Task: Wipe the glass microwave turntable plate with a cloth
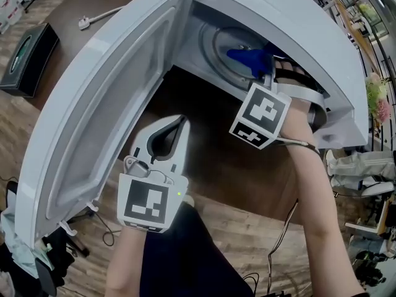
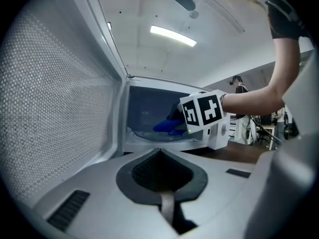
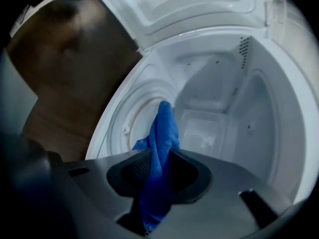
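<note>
Seen from the head view, a white microwave (image 1: 309, 23) stands on a dark brown surface (image 1: 210, 159) with its door (image 1: 105, 98) swung wide, and the right hand-held gripper (image 1: 267, 67) is reached into the cavity with a blue cloth (image 1: 247, 57) over the glass turntable plate (image 1: 219, 42), which lies in place on the cavity floor. The left hand-held gripper (image 1: 174, 133) is held low in front of the door, well apart from the plate. A white plug (image 1: 85, 22) lies on the surface, and wooden floor (image 1: 241, 228) is seen around it. From the left gripper view, its jaws are seen together with nothing between them, and the cloth is seen inside the lit cavity. From the right gripper view, the jaws are seen clamped on the cloth, whose free end is raised over the plate's near rim; whether it touches the glass cannot be told. The wiping step is judged to be in hand. For the next move, the cloth would need to be pressed down and swept across the glass, with the grip kept firm.
</note>
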